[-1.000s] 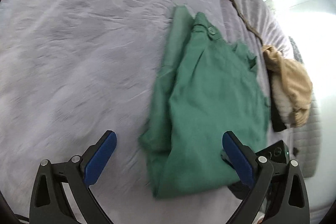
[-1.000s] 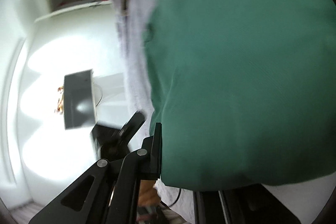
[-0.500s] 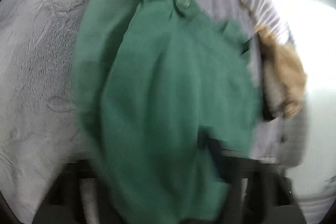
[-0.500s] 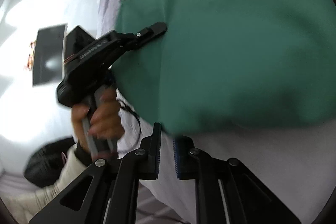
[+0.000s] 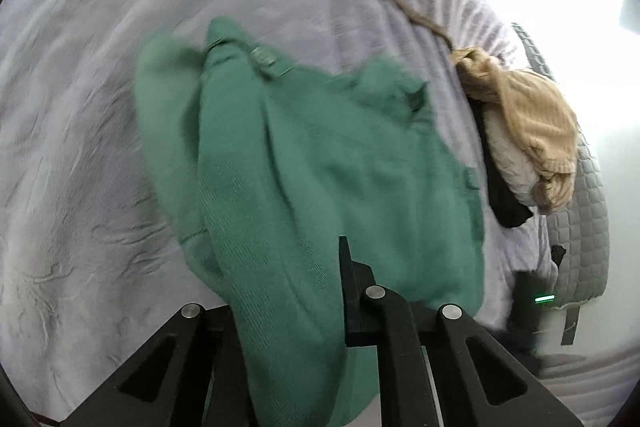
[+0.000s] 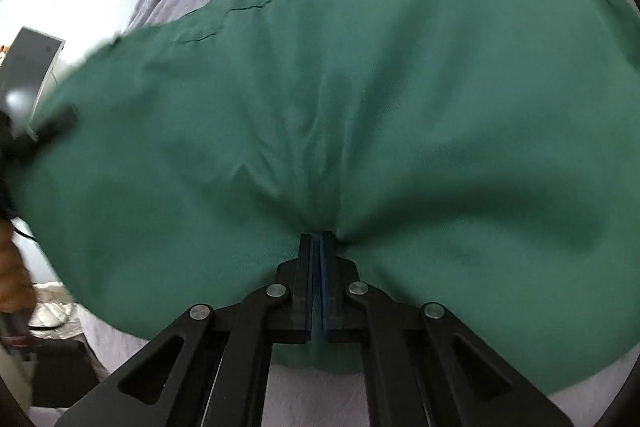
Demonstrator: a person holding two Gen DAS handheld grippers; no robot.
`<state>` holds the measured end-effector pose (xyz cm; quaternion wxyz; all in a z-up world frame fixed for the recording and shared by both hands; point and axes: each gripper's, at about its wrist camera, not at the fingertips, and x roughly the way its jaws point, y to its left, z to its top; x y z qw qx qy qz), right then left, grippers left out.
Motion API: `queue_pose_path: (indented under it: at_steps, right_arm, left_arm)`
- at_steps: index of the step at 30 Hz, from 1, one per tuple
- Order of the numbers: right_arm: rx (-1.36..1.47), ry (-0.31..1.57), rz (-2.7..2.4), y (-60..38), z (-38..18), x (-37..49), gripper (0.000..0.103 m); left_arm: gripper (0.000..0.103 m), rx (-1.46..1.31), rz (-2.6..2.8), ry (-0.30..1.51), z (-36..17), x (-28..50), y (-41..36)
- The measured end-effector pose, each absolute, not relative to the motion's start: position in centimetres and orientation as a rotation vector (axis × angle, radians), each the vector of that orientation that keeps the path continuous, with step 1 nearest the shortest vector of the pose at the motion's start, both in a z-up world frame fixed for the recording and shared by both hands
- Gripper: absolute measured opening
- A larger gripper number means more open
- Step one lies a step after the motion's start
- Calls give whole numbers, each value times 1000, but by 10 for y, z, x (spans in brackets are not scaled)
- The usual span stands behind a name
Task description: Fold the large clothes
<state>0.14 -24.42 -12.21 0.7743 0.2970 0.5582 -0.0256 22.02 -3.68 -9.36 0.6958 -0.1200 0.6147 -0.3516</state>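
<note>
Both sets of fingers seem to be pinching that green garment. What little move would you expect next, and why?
Probably carry the pinched edge across and lay it down. The left gripper, whose fingers have just closed, and the right gripper both clamp the green garment, bunched over the lilac bedcover.

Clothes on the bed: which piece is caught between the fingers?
The green garment. Both the left gripper and the right gripper are pinching it, while the tan garment lies bunched and untouched at the bed's edge.
</note>
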Motion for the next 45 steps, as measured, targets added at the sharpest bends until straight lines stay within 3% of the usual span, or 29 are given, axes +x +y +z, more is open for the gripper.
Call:
queue_pose_path:
  at_steps: [5, 12, 16, 19, 21, 22, 25, 28, 31, 33, 35, 42, 45]
  right_arm:
    - [841, 1140, 31, -284, -117, -26, 4]
    - [1027, 923, -49, -373, -86, -110, 4]
    - [1133, 914, -129, -416, -107, -145, 7]
    - [1248, 886, -138, -428, -130, -167, 4]
    - [1291, 857, -127, -429, -136, -176, 3]
    - [1295, 852, -126, -428, -137, -177, 3]
    - [1318, 845, -126, -429, -142, -175, 3]
    - [1329, 850, -130, -433, -140, -172, 4]
    - [1335, 827, -151, -433, -136, -170, 10]
    - [1372, 794, -145, -444, -133, -186, 28]
    - [1398, 773, -136, -443, -131, -196, 35]
    - [1323, 895, -50, -375, -133, -186, 39]
    - [1244, 897, -6, -360, -106, -185, 39]
  left_arm:
    - [14, -178, -865, 1268, -37, 203, -91]
    - [14, 167, -990, 1142, 16, 151, -226]
    - [14, 379, -1058, 1131, 5, 104, -313]
    - [14, 464, -1110, 1136, -25, 77, -368]
    - [21, 529, -1099, 1167, -53, 63, -400]
    - [30, 533, -1101, 1177, -60, 60, -405]
    - [63, 466, -1115, 1230, -72, 54, -411]
    - [79, 367, -1186, 1246, -61, 45, -404]
    - [79, 317, -1259, 1218, -39, 38, -393]
    - [79, 252, -1239, 1171, -22, 47, -371]
    - [79, 205, -1174, 1148, -15, 63, -346]
    - [79, 194, -801, 1198, -47, 120, -233]
    - [79, 148, -723, 1271, -64, 127, -198]
